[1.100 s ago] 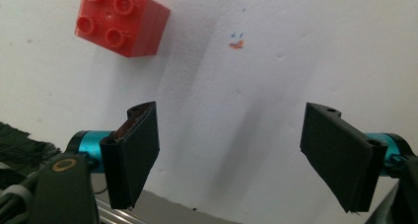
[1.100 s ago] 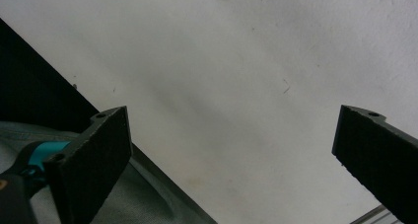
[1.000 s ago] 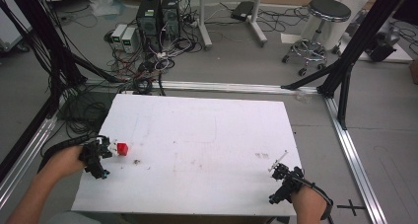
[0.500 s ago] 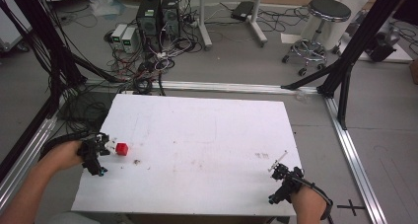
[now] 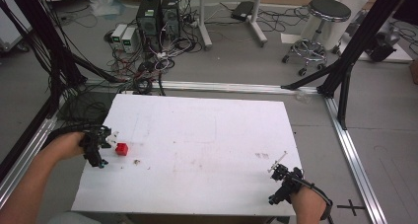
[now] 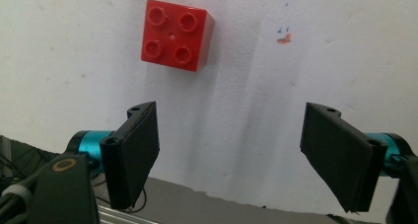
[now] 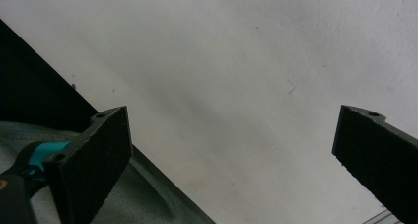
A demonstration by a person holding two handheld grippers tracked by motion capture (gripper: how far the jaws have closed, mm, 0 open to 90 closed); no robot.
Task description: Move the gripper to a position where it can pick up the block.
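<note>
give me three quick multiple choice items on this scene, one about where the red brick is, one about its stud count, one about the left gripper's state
1. Where does the red brick lie on the white table?
A. near the person's left edge
B. dead centre
C. by the right gripper

2. How many studs show on top of the brick?
A. two
B. four
C. eight

3. How does the left gripper stand?
A. shut on the brick
B. shut on nothing
C. open, brick ahead of its jaws

Answers:
1. A, the high view shows it beside the left gripper, far from the right gripper.
2. B, the left gripper view shows a two-by-two set of studs.
3. C, the jaws stand wide apart with the brick beyond them, untouched.
</note>
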